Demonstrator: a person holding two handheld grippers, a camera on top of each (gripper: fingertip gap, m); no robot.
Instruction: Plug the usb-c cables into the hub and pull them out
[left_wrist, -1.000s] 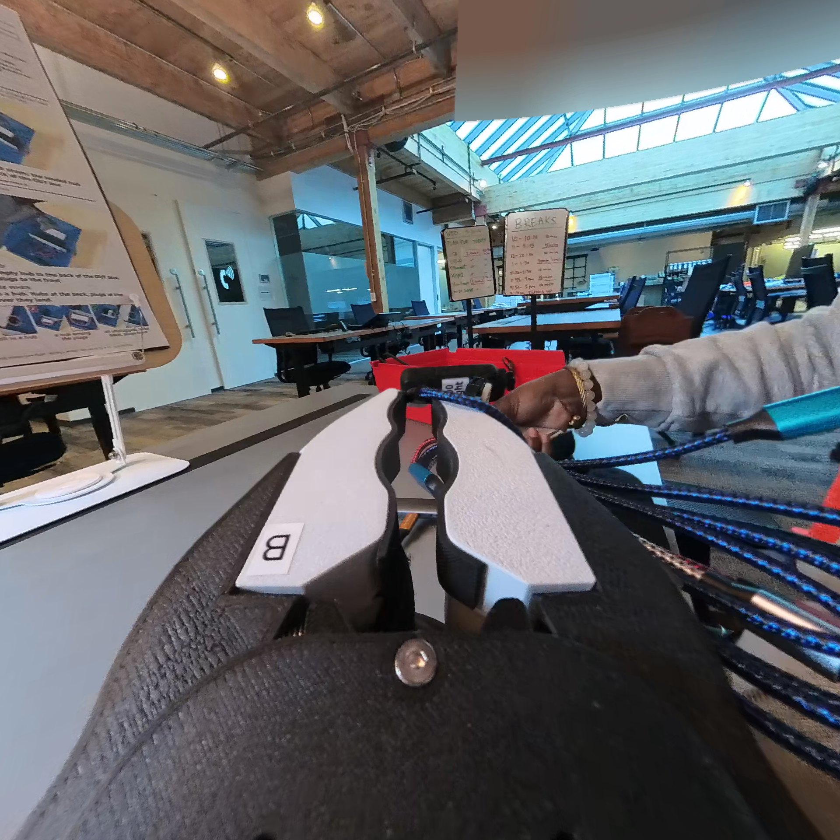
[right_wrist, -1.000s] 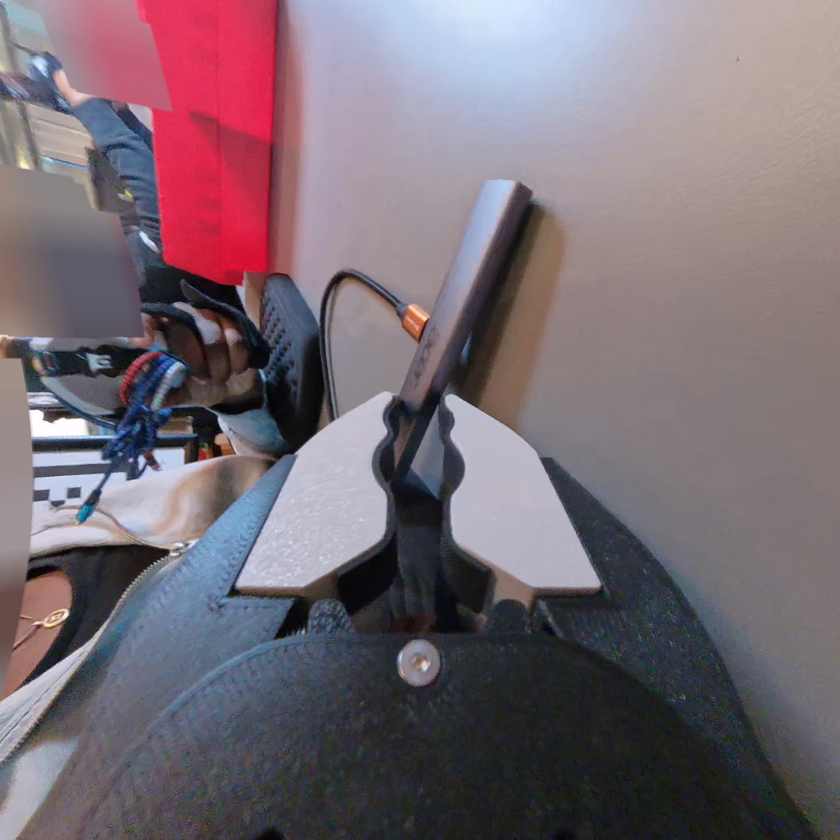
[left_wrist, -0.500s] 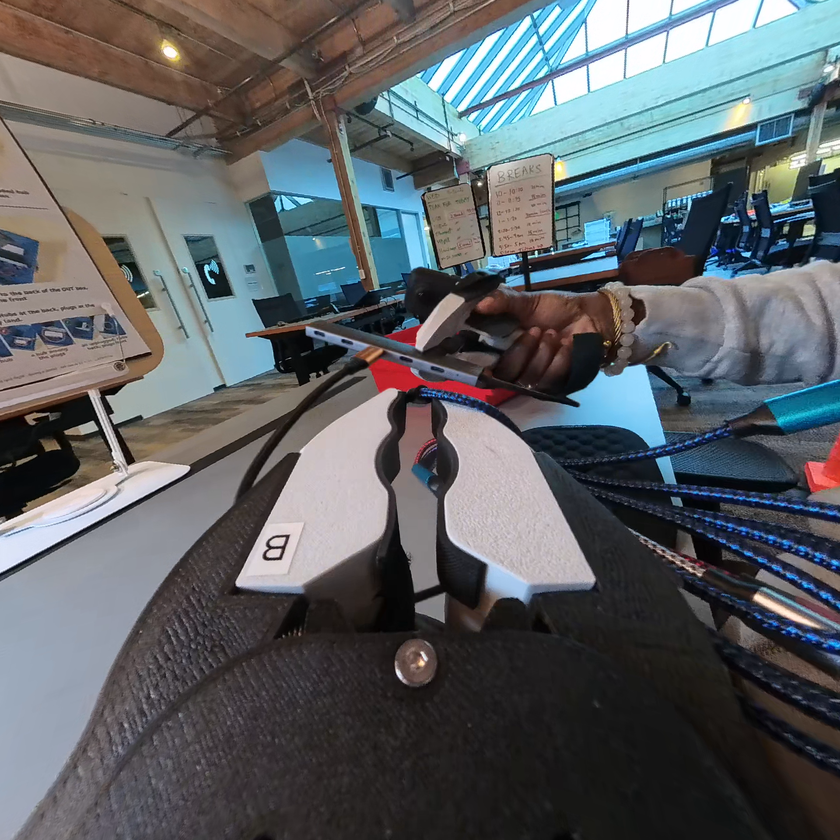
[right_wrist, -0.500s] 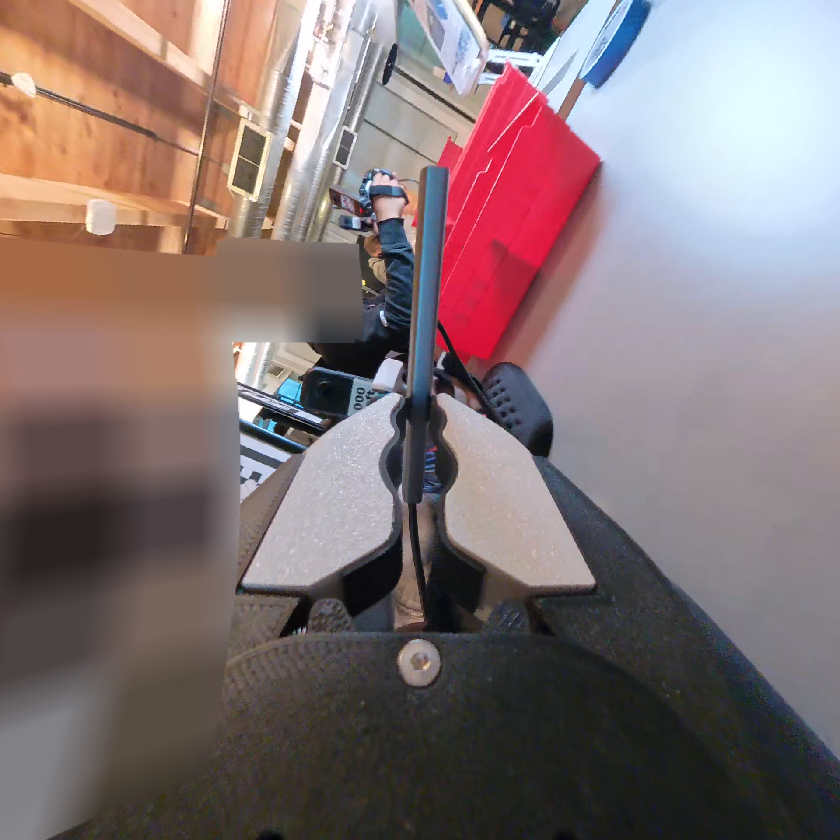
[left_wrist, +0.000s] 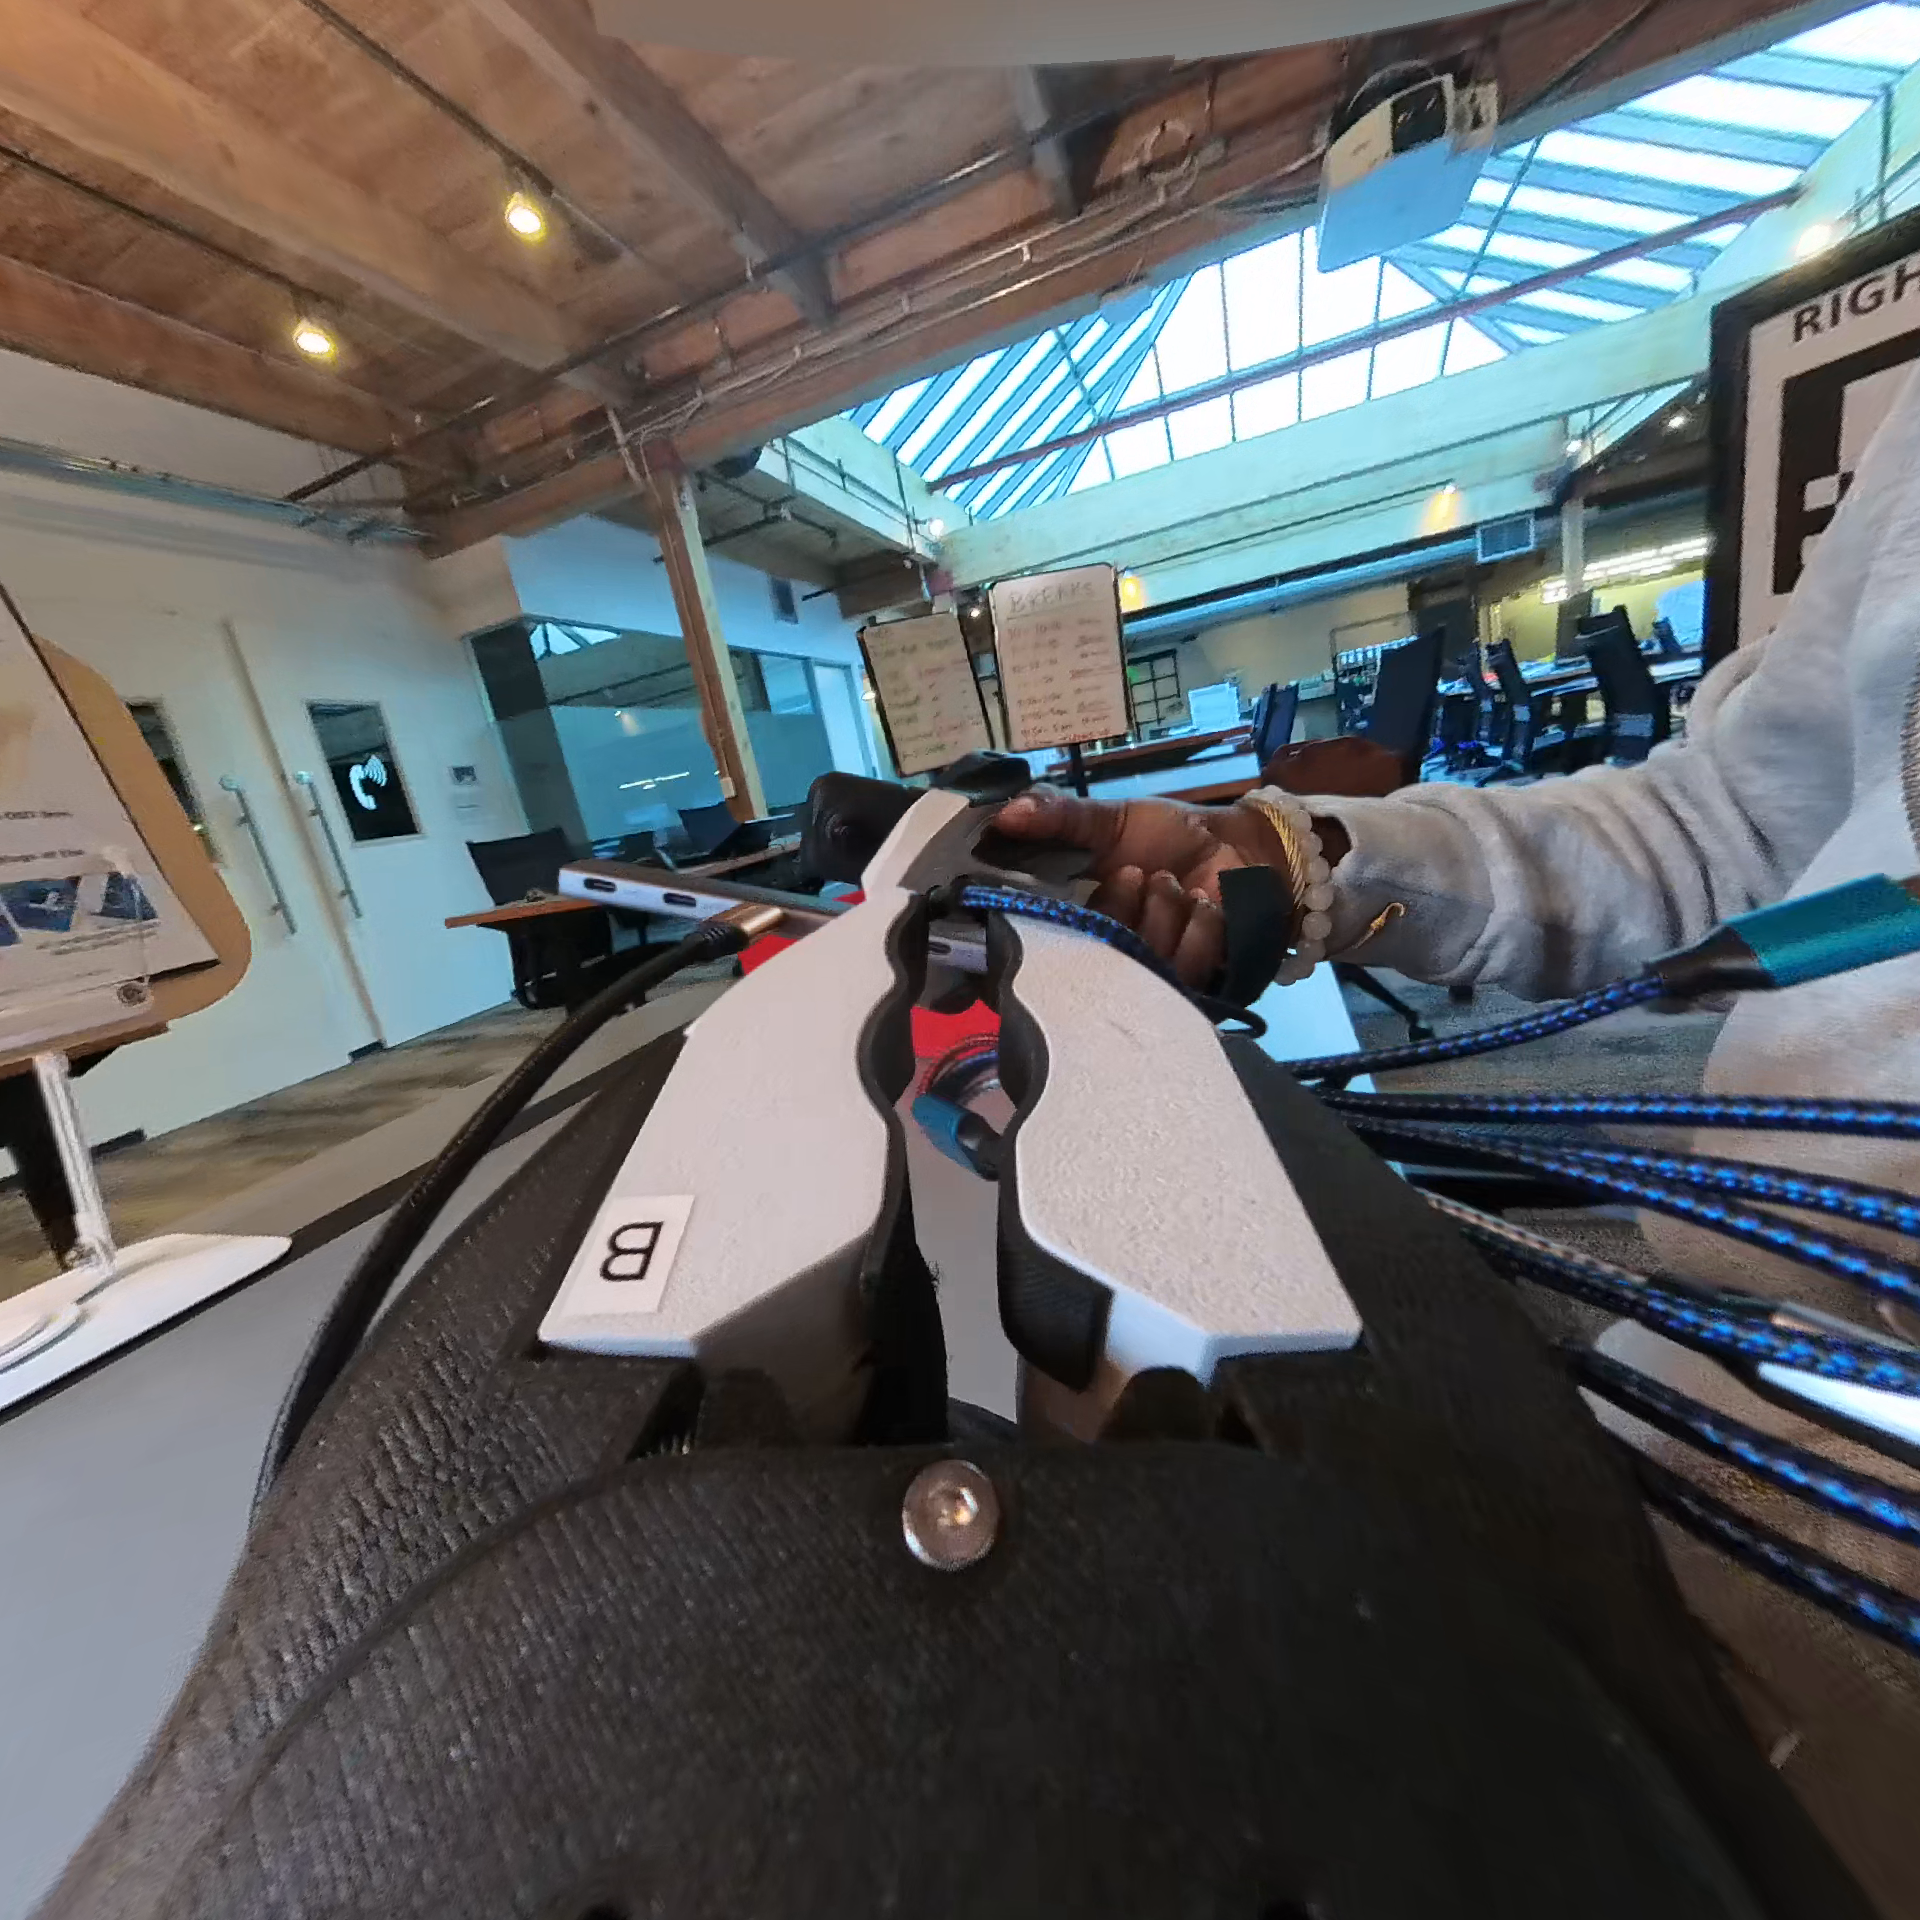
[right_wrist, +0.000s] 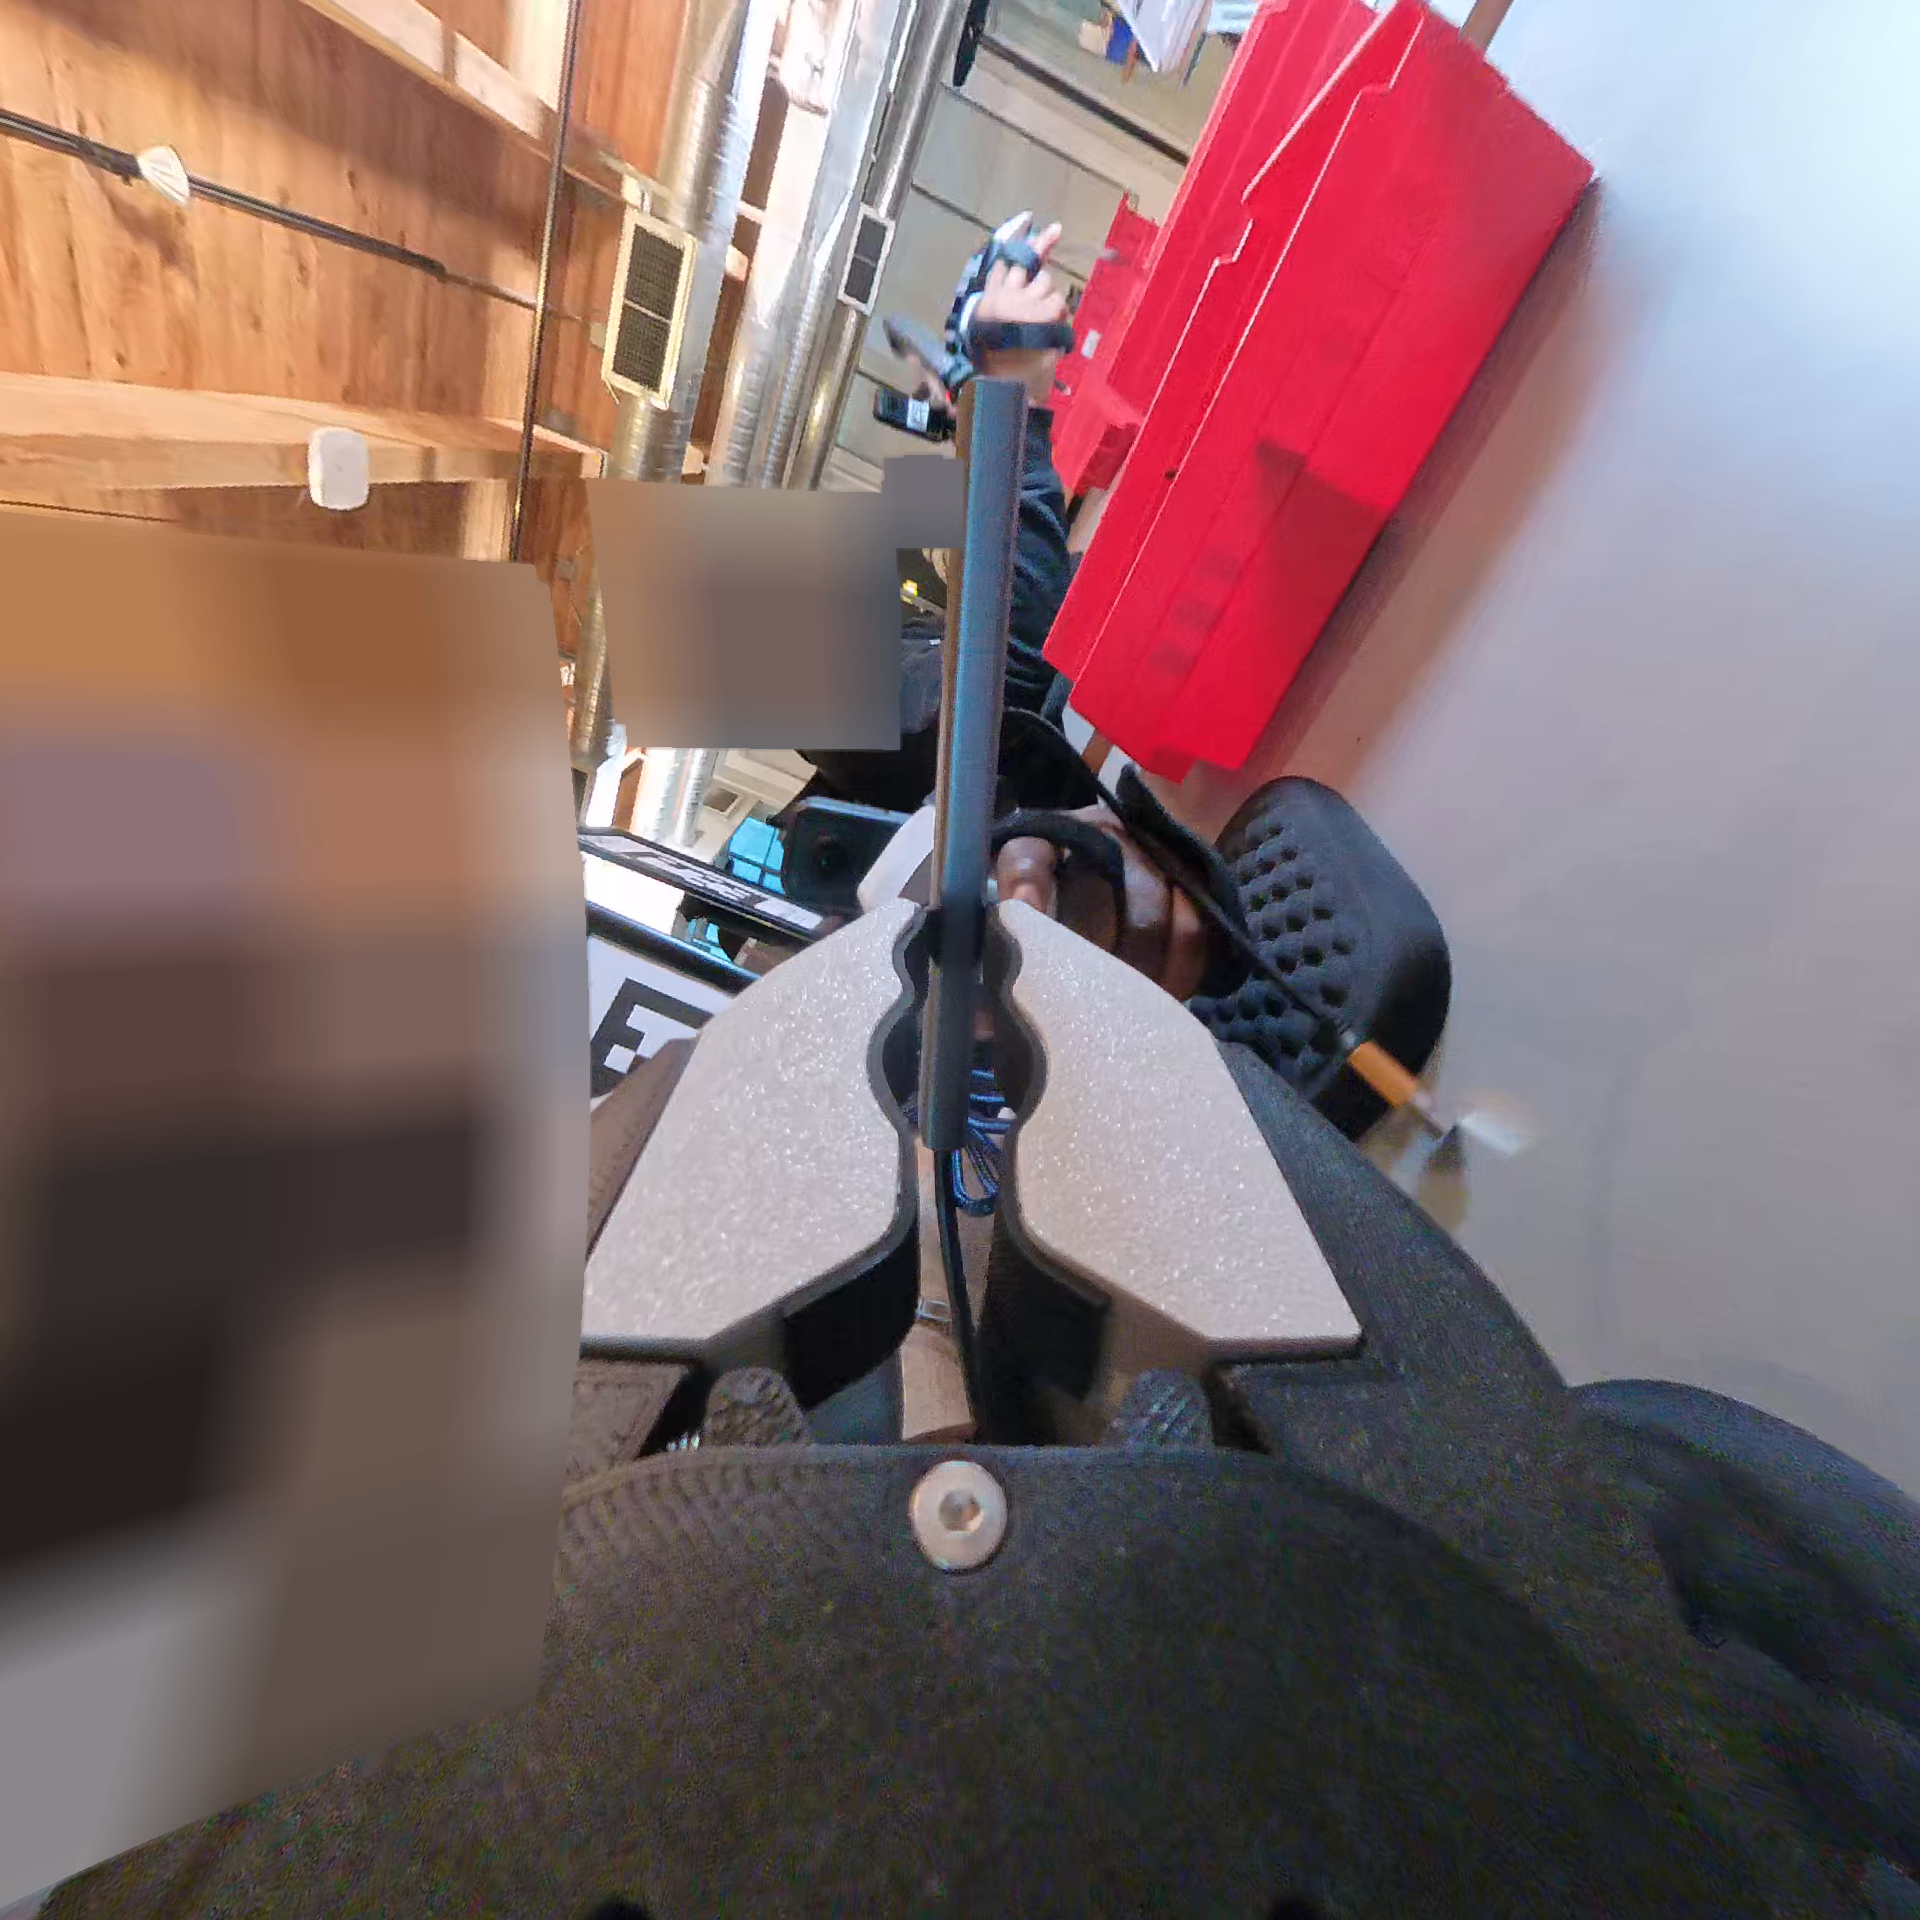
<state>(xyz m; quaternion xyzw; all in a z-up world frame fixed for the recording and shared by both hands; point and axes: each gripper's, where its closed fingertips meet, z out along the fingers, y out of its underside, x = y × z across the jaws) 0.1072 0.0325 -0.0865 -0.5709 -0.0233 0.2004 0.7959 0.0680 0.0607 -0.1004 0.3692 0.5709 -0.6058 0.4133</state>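
My right gripper (right_wrist: 961, 925) is shut on the slim grey hub (right_wrist: 977, 644) and holds it in the air, edge-on in its own view. In the left wrist view the hub (left_wrist: 665, 899) shows a row of ports just beyond my left fingertips, with its black cable (left_wrist: 499, 1101) hanging down to the left. My left gripper (left_wrist: 945, 914) is shut on a bundle of blue braided usb-c cables (left_wrist: 1610, 1143). One teal plug (left_wrist: 940, 1127) sits between its fingers. Another teal plug (left_wrist: 1808, 930) sticks out at the right.
The grey table (left_wrist: 125, 1475) lies below, also seen in the right wrist view (right_wrist: 1714, 779). A red bin (right_wrist: 1299, 436) stands at its far edge. A sign on a white stand (left_wrist: 94, 935) is at the left. Another person's hand (right_wrist: 1013, 301) is far behind.
My right gripper lifted the hub off the table and brought it up close in front of my left gripper's fingertips. My left gripper kept its hold on the cables and tilted upward.
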